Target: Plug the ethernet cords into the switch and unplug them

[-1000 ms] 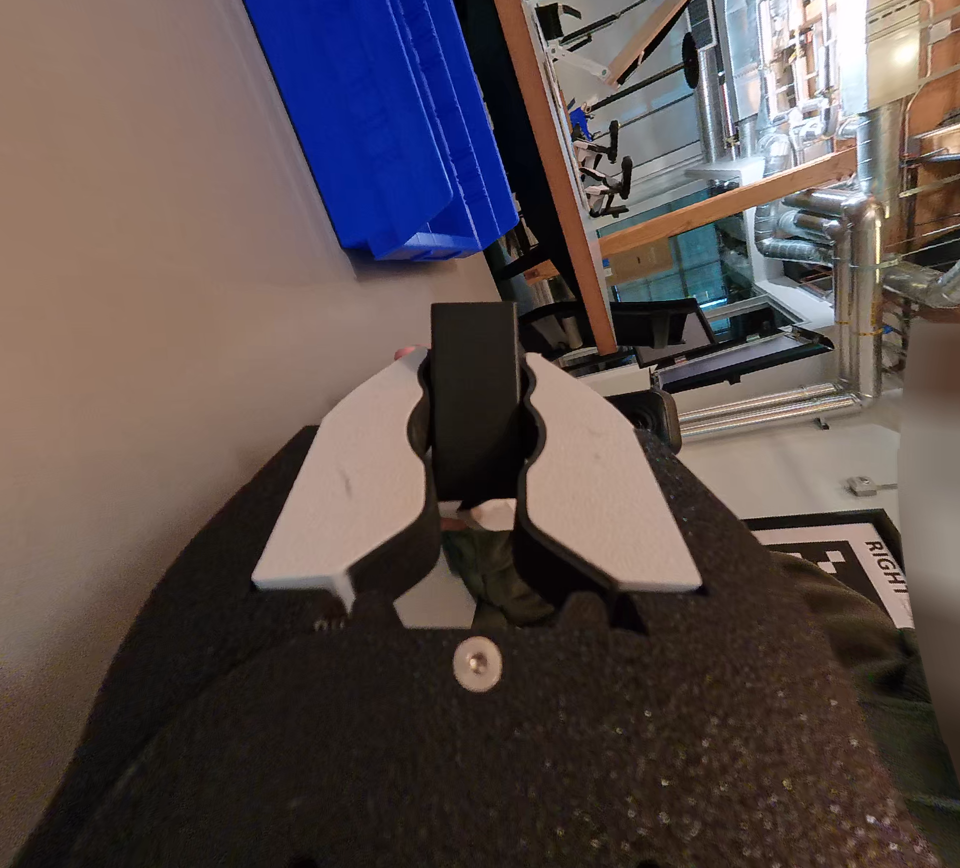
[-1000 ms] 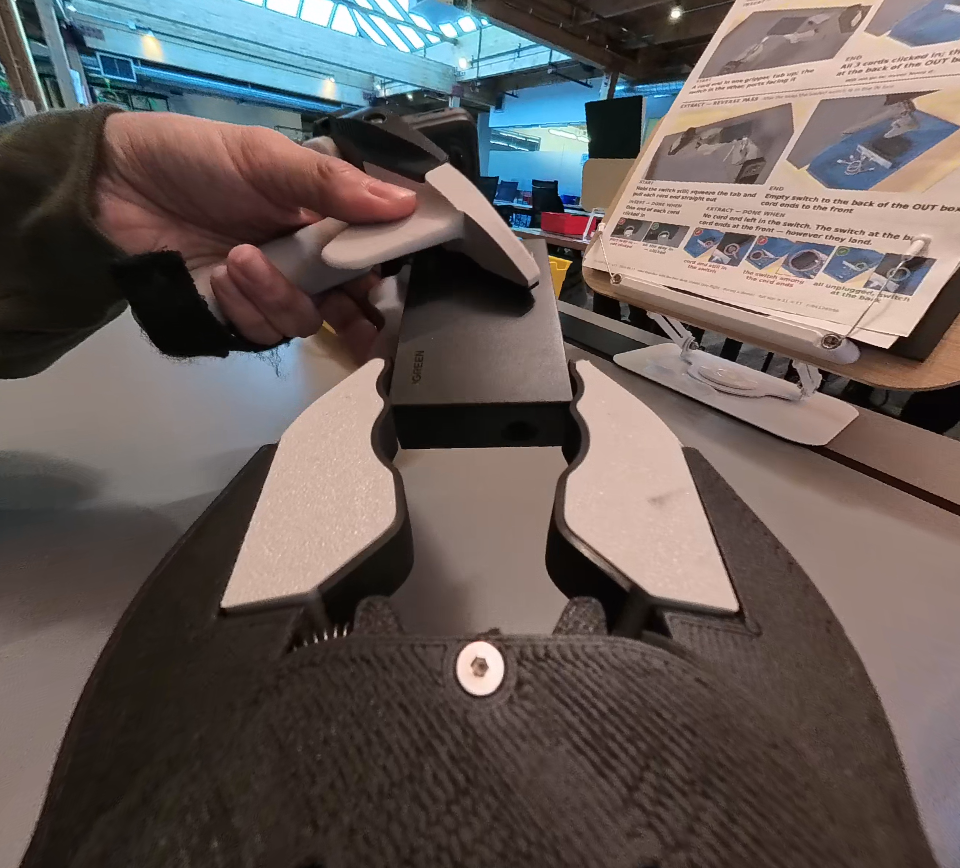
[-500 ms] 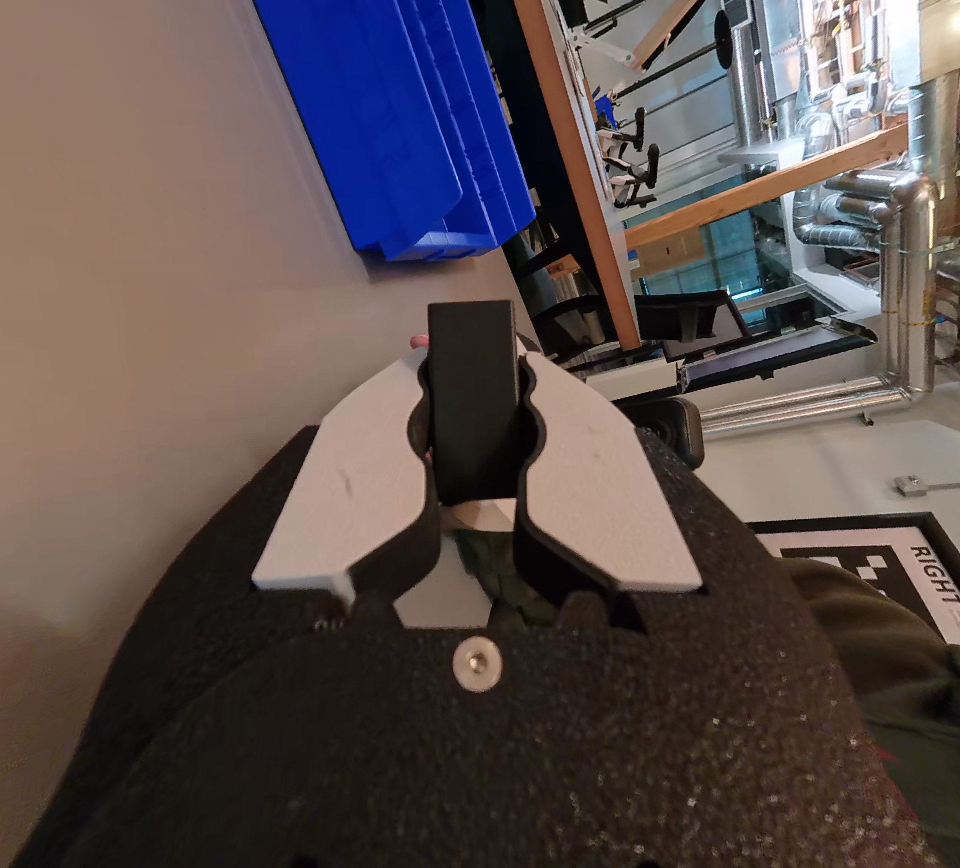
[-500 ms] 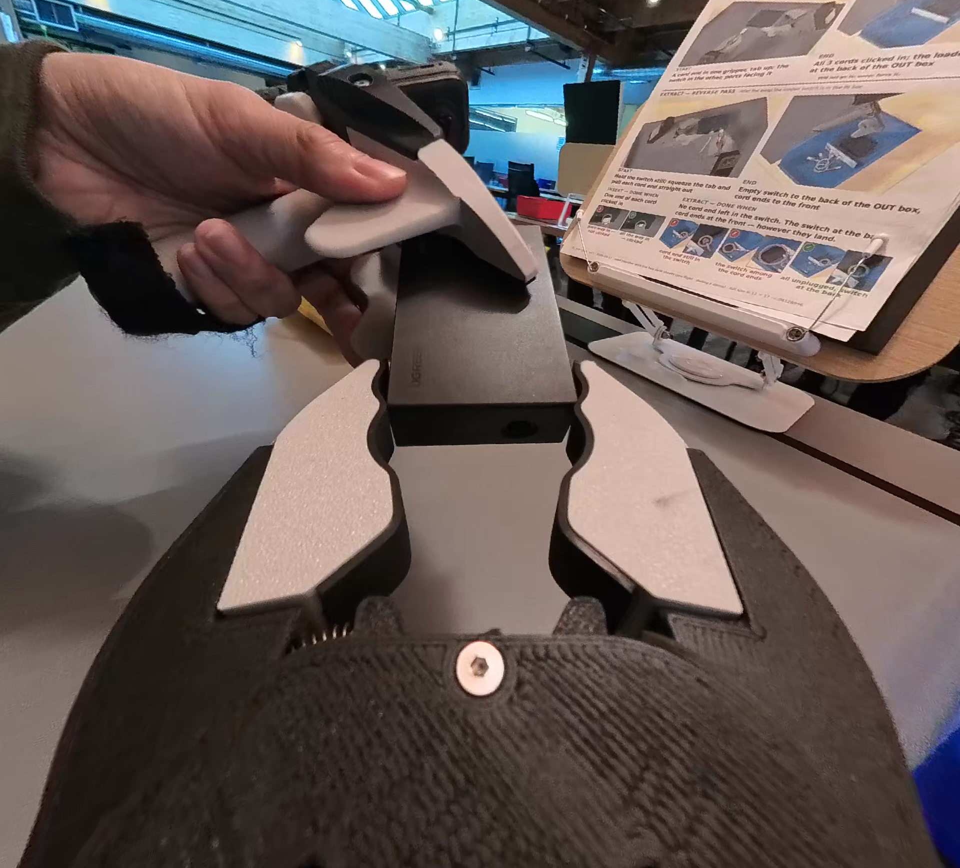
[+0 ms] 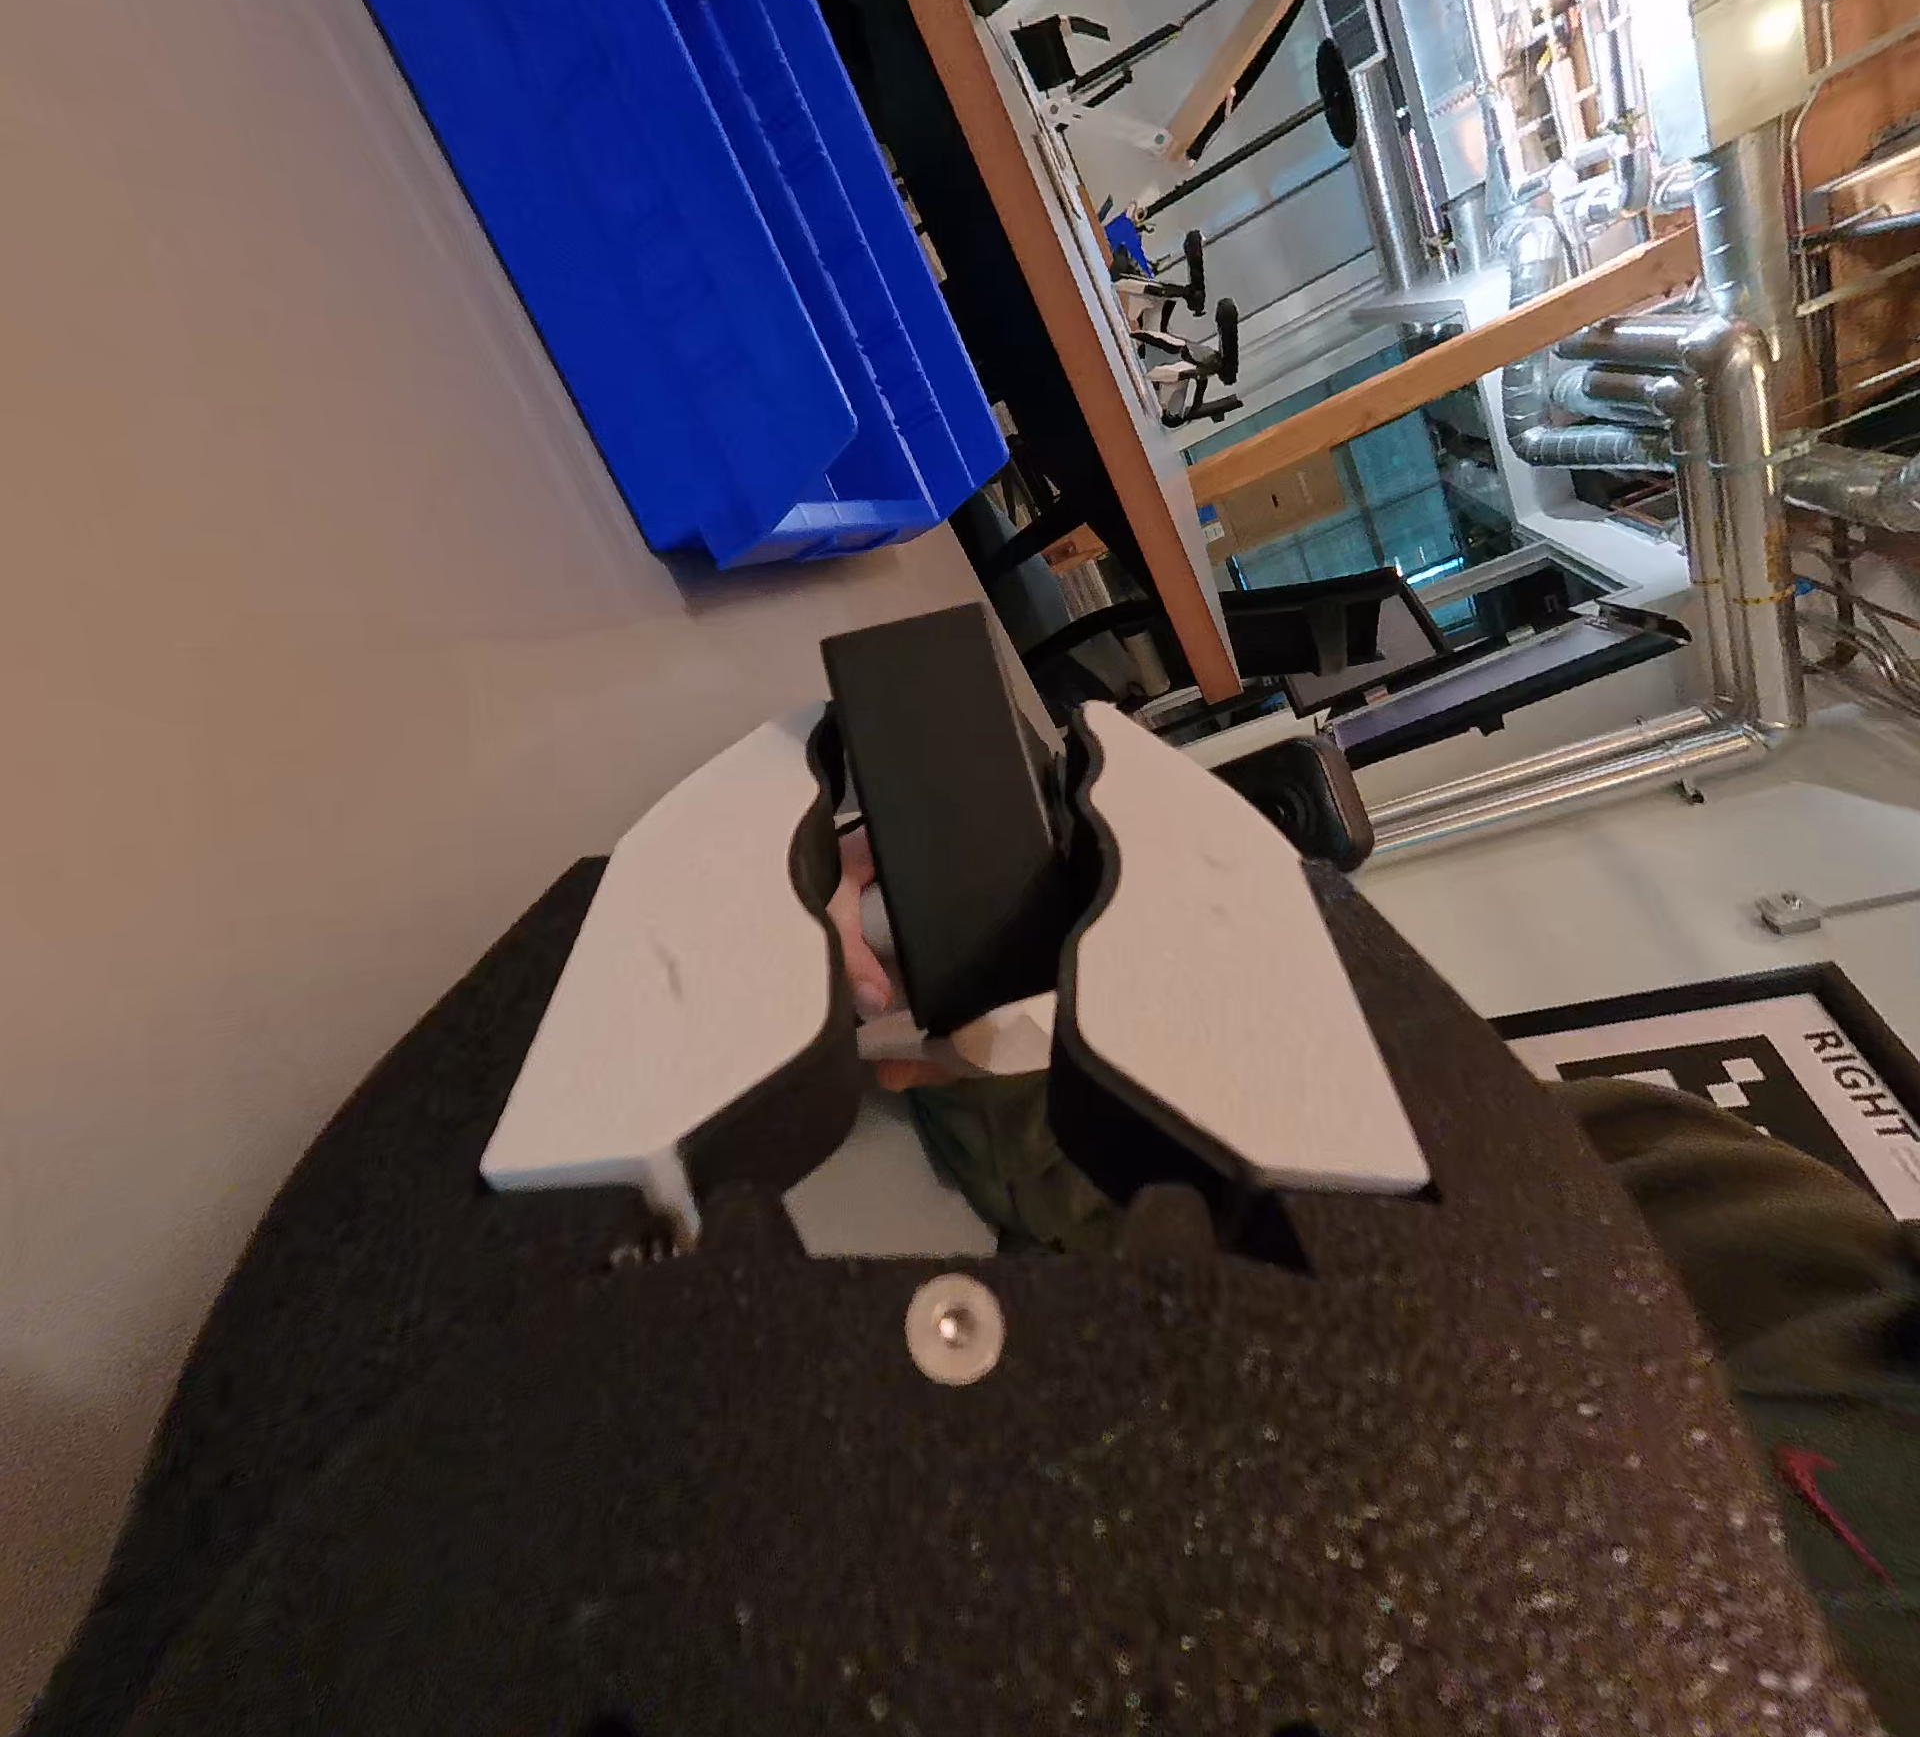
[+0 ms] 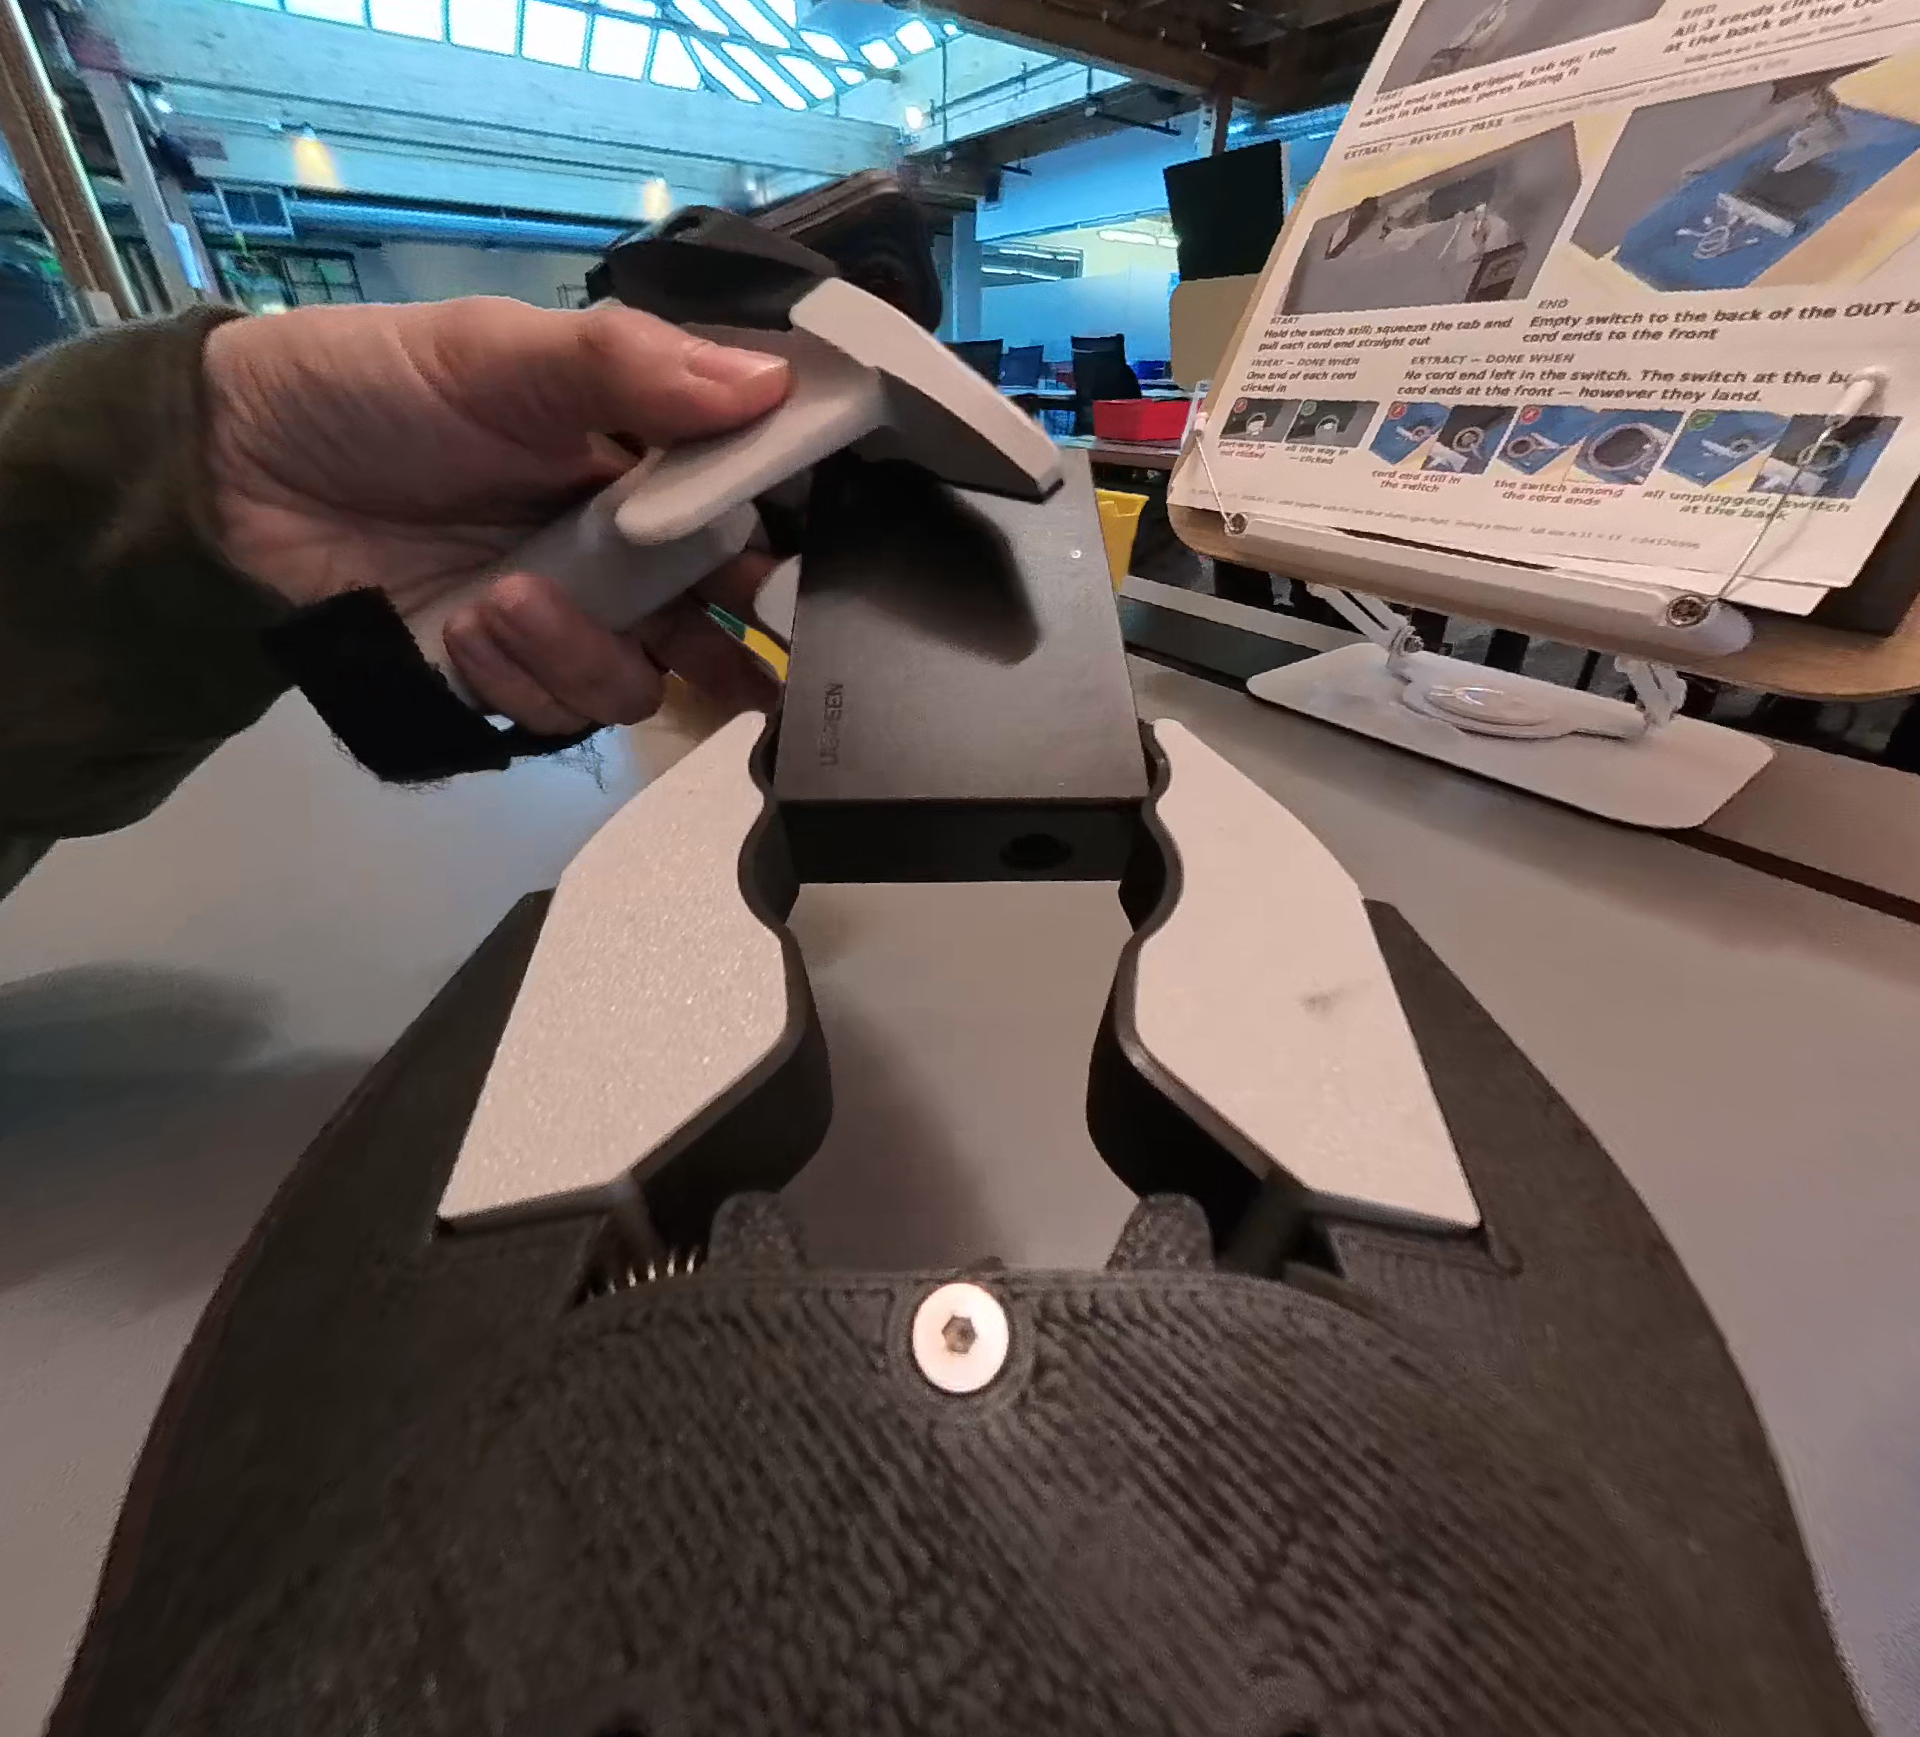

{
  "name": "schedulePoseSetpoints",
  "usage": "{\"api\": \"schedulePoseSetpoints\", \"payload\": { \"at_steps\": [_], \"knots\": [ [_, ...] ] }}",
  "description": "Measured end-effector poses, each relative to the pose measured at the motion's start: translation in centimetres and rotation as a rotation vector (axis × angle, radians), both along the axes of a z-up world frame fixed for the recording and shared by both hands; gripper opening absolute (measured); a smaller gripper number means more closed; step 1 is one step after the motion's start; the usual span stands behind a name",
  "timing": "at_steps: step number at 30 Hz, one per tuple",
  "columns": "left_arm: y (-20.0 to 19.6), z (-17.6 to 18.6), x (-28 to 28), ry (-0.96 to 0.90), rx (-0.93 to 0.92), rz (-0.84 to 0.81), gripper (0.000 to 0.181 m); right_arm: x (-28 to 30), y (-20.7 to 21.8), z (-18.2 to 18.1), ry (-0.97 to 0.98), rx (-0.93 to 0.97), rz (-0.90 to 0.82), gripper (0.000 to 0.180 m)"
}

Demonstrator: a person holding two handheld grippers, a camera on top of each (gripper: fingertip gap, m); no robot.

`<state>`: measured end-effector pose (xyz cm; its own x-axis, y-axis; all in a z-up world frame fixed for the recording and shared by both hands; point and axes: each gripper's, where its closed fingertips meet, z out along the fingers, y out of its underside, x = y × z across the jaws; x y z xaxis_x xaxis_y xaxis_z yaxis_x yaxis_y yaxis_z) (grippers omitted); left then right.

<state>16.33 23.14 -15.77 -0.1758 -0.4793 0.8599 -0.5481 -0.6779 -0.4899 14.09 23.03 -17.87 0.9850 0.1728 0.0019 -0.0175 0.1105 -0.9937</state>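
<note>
The black switch (image 6: 956,648) is held above the grey table, its near end clamped across its width by my right gripper (image 6: 956,742), which is shut on it. My left gripper (image 5: 940,742) sits around the switch's far end (image 5: 945,814) with its jaws apart. There is a gap on the left side, and the switch stands tilted between the fingers. In the right wrist view the left gripper's upper finger (image 6: 925,399) hovers just above the switch's top face. A person's hand (image 6: 416,461) holds that gripper. No ethernet cords are in view.
A blue bin (image 5: 644,212) stands on the grey table (image 6: 260,908) beyond the left gripper. An instruction sheet on a tilted stand (image 6: 1621,233) stands at the right of the table. The right gripper's tag plate (image 5: 1766,1095) shows in the left wrist view.
My left gripper's jaws have opened from their grip on the switch. Its upper finger has lifted off the top face, and the switch now sits tilted between the fingers. The right gripper's grip is unchanged.
</note>
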Motion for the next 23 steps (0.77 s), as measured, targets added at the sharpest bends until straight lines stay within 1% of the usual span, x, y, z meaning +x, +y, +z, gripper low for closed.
{"api": "schedulePoseSetpoints", "payload": {
  "at_steps": [5, 9, 11, 13, 16, 18, 19, 21, 23],
  "knots": [
    [1.3, 1.1, -0.7, -0.065, 0.065, 0.037, 0.044, 0.7, -0.1, 0.1, 0.064, 0.007, 0.001, 0.063],
    [3.7, 2.5, -2.3, -0.127, 0.197, 0.134, 0.043, 1.6, -0.4, 0.2, 0.085, 0.011, -0.023, 0.063],
    [5.7, 3.7, -3.7, -0.14, 0.296, 0.205, 0.043, 1.7, -0.5, 0.1, 0.078, 0.005, -0.027, 0.063],
    [9.5, 4.8, -5.7, -0.094, 0.43, 0.32, 0.042, 1.8, -0.4, -0.1, 0.06, -0.007, -0.045, 0.063],
    [17.8, 5.8, -10.1, 0.093, 0.63, 0.527, 0.042, 1.9, -0.2, -0.3, 0.038, -0.024, -0.064, 0.063],
    [23.5, 6.4, -13.3, 0.219, 0.713, 0.664, 0.041, 2.0, -0.1, -0.4, 0.031, -0.038, -0.071, 0.063],
    [25.7, 6.5, -14.5, 0.268, 0.732, 0.71, 0.041, 2.1, -0.1, -0.4, 0.025, -0.032, -0.076, 0.063],
    [28.7, 5.9, -15.4, 0.348, 0.725, 0.732, 0.04, 2.0, 0.0, -0.4, 0.02, -0.033, -0.075, 0.063],
    [30.5, 3.8, -15.0, 0.444, 0.719, 0.695, 0.041, 2.0, 0.1, -0.5, 0.021, -0.037, -0.07, 0.063]
  ]
}}
